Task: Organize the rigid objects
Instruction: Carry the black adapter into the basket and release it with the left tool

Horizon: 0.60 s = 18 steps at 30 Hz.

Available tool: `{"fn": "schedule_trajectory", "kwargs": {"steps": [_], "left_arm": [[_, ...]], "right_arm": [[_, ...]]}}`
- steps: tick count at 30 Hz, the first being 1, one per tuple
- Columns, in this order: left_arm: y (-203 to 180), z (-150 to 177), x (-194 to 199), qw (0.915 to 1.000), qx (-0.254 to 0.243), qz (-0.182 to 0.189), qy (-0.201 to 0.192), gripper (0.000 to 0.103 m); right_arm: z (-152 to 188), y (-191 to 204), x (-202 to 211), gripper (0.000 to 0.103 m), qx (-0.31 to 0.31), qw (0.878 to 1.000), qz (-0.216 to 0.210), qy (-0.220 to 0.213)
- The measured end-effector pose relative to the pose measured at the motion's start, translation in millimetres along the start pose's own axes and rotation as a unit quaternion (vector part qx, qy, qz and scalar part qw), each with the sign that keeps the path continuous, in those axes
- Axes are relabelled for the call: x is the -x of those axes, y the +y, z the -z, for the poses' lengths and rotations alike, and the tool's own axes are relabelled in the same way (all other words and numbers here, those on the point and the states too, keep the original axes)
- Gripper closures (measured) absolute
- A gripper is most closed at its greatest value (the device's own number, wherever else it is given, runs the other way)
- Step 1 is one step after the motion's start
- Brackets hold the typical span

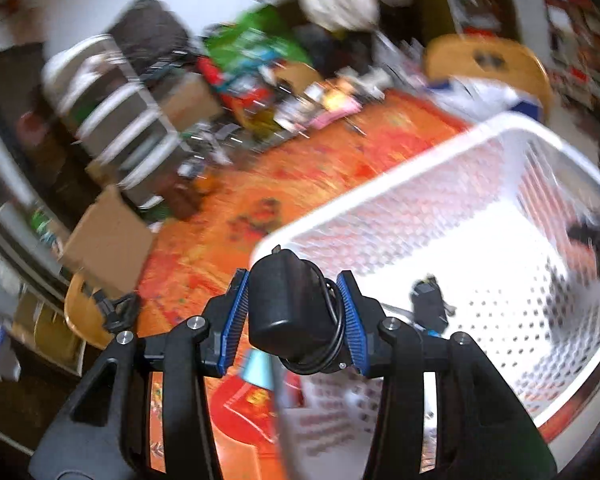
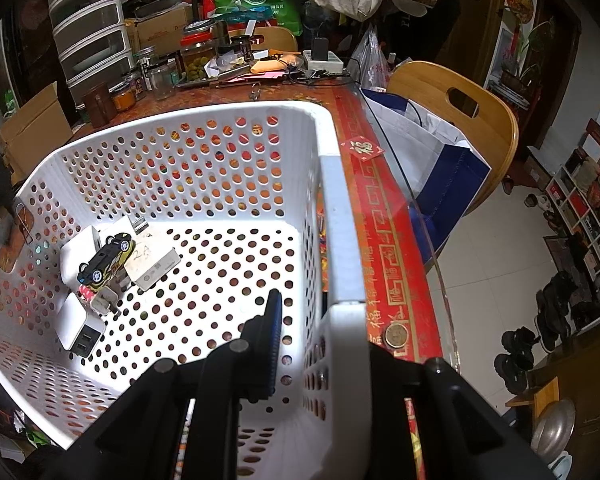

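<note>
— So what is hard to make out here?

— Much of the left wrist view is smearing: the clutter at the far side of the desk (image 1: 340,152) is reading only as streaks. The right gripper (image 2: 320,344) is showing just one blue pad; its other finger is sitting behind the basket wall, so the contact is partly hidden.

— And the jaws?

— The left gripper (image 1: 296,312) is pinching a black power adapter (image 1: 288,304), a rounded matte block with its black cord (image 1: 336,320) looping along its right side. It is hanging over the near-left corner of the white perforated basket (image 1: 440,152). The right jaws are pressing together on the basket's near-right rim.

— What is lying inside?

— In the right wrist view, white chargers (image 2: 80,332) and a yellow-and-black toy car (image 2: 106,258) are crowding the left of the basket floor.
</note>
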<state>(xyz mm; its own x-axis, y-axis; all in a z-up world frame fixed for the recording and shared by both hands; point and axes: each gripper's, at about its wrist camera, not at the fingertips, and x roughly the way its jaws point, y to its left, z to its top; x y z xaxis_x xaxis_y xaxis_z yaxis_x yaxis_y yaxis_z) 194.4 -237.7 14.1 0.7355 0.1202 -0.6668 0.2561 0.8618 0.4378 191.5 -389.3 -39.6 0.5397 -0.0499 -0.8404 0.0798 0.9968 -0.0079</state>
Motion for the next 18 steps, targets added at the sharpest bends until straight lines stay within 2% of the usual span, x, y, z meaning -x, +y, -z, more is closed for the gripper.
{"fn": "schedule_trajectory", "kwargs": {"steps": [5,8,10,12,14,16,18], "left_arm": [[-46,2,-31,0.9951,-0.054,0.035,0.075,0.061],[-55,4,-43,0.9901,-0.06,0.062,0.11,0.061],[-54,4,-47,0.9868,-0.054,0.092,0.122,0.06],[-58,4,-48,0.9839,-0.061,0.108,0.129,0.053],[-55,5,-44,0.9835,-0.064,0.121,0.118,0.028],[-42,4,-37,0.9869,-0.052,0.125,0.088,0.017],[-16,5,-19,0.9913,-0.017,0.12,0.05,0.017]], "right_arm": [[0,0,0,0.085,0.001,1.0,-0.001,0.0],[-1,0,-1,0.085,0.001,1.0,-0.002,-0.001],[-1,0,-1,0.085,0.001,1.0,-0.002,-0.001],[-1,1,-1,0.085,0.001,1.0,-0.002,0.0],[-1,1,-1,0.085,0.002,1.0,-0.002,0.0],[0,2,-1,0.085,0.002,1.0,-0.003,0.0],[0,2,-1,0.085,0.002,1.0,-0.003,0.0]]}}
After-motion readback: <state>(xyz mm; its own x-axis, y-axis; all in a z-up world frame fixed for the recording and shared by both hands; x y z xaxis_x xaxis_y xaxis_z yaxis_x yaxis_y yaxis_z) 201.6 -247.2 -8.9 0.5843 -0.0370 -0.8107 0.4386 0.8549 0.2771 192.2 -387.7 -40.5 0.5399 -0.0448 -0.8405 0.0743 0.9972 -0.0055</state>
